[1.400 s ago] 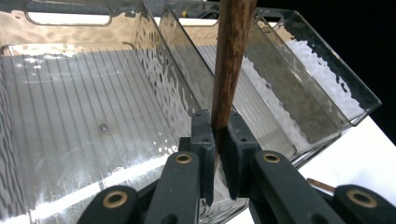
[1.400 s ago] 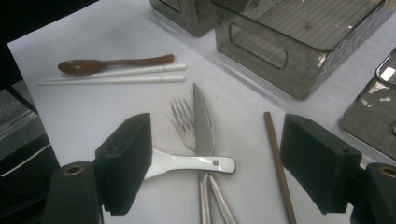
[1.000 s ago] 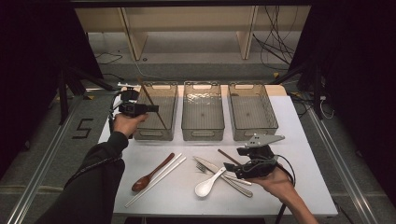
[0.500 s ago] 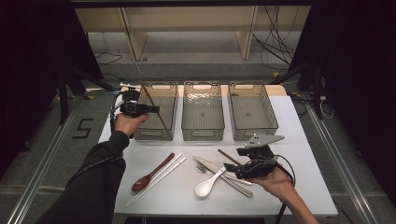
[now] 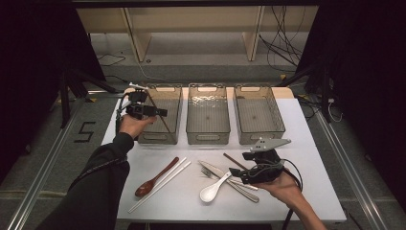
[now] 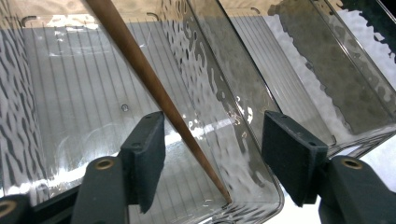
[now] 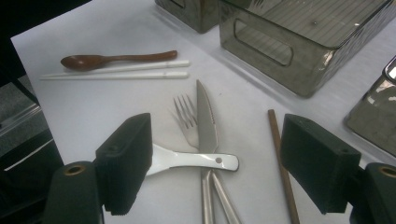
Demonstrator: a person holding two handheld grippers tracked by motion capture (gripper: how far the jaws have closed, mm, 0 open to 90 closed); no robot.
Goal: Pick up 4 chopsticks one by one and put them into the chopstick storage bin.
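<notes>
White desk is seen carrying three clear bins. Over the left bin the left hand-held gripper is held, its jaws just spread, and a brown chopstick is left leaning inside between them, untouched. The right hand-held gripper is held spread over a knife, fork and white spoon.

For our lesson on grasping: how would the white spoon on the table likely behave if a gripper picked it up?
The white spoon looks glossy, so probably slippery between pads. It seems rigid, likely ceramic or hard plastic, so possibly fragile if dropped. Its handle lies across the knife and fork, so lifting it may nudge them.
</notes>
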